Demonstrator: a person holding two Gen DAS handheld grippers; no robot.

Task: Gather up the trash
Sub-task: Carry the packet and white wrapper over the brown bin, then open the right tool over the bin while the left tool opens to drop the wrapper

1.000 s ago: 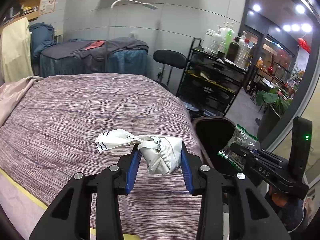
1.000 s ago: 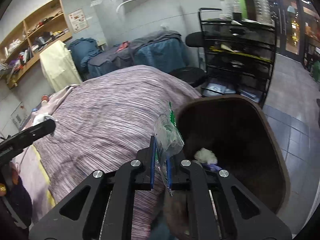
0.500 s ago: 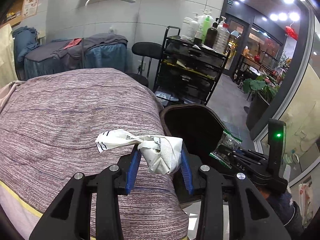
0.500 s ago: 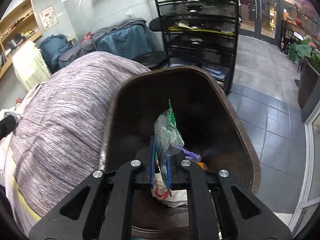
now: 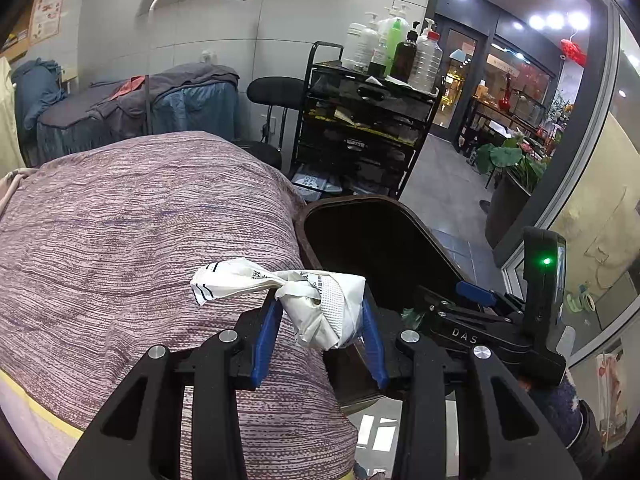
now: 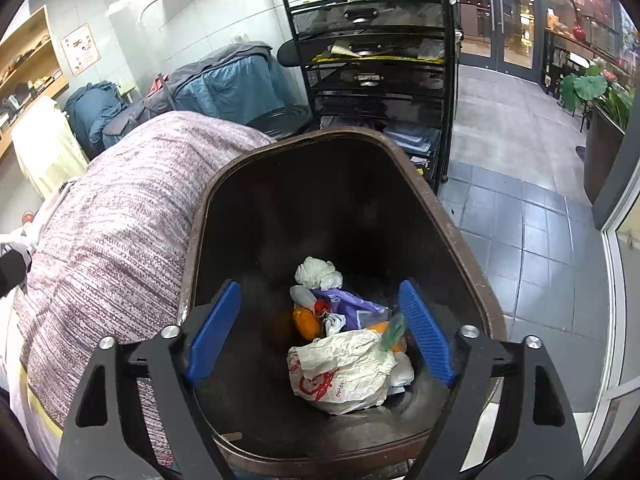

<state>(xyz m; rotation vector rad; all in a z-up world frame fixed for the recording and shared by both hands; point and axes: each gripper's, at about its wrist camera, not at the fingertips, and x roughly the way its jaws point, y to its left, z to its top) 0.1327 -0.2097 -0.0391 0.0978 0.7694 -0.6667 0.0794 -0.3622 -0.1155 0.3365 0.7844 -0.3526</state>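
Left wrist view showed the left claw (image 5: 322, 334) clamped on a crumpled white wrapper (image 5: 320, 306), low in the middle of the frame, over the edge of the bed (image 5: 120, 240) with its striped purple cover. The print on the wrapper was too small to read. At the right of that frame the brown trash bin (image 5: 404, 216) stood just beside the bed, but its inside was dark and its lower half was hidden behind the claw, so nothing in it could be made out. The right claw (image 5: 472, 294) reached in from the lower right, seen side-on; only one blue pad showed, and its spread could not be judged from there. A scrap of green showed just below it, too small to identify.

The right wrist view looked straight down into the bin (image 6: 456, 232) and gave what the other lacked: the right claw (image 6: 320, 328) stood wide apart, holding nothing, over the opening. At the bottom lay a pile of trash (image 6: 340, 344), with a white bag printed in red, a white wad, something purple and something orange. A clear green-edged packet (image 6: 394, 328) sat at the pile's right, blurred. The bin's near rim was cut off by the claw's frame. At the left edge a sliver of the left claw (image 6: 12, 264) showed, mostly out of frame.
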